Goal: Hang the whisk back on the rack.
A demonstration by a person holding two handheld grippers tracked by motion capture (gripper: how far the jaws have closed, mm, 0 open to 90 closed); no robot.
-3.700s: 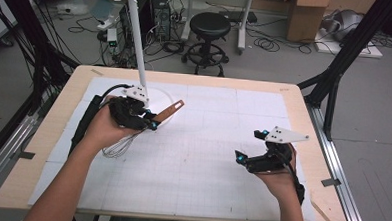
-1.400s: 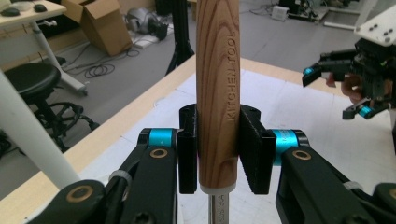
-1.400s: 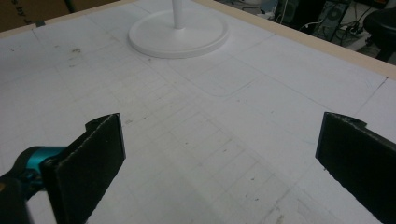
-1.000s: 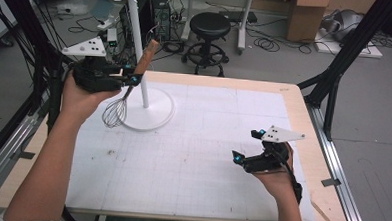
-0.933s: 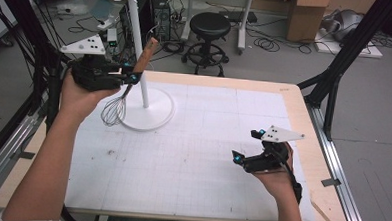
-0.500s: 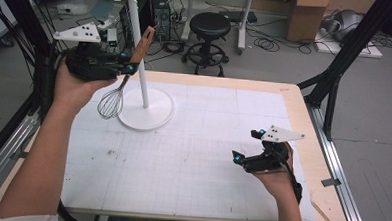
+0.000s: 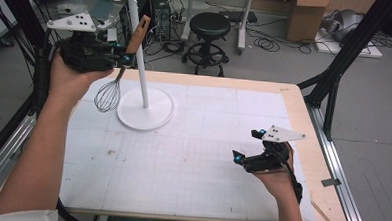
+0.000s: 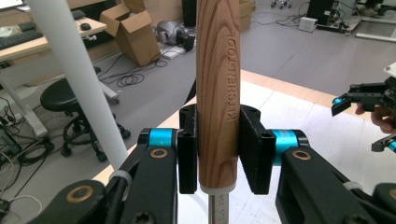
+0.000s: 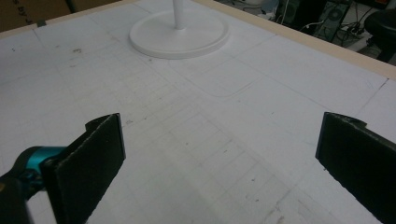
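A person holds a whisk in the air with one gripper while the other waits, spread wide.

The left gripper [image 7: 120,58] has its fingers [image 8: 256,154] clamped on the wooden handle of the whisk [image 7: 116,82], raised above the bench's far left corner, beside the white stand [image 7: 143,95]. The right gripper [image 7: 242,155], near the bench's [image 7: 294,110] right edge, holds nothing, its fingers [image 9: 93,158] spread wide over bare surface.

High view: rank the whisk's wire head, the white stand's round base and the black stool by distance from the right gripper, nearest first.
1. White stand's round base: on the mat, up and left of the right gripper.
2. Wooden-handled whisk's wire head: just left of the base, hanging above the table.
3. Black round stool: on the floor beyond the table's far edge.
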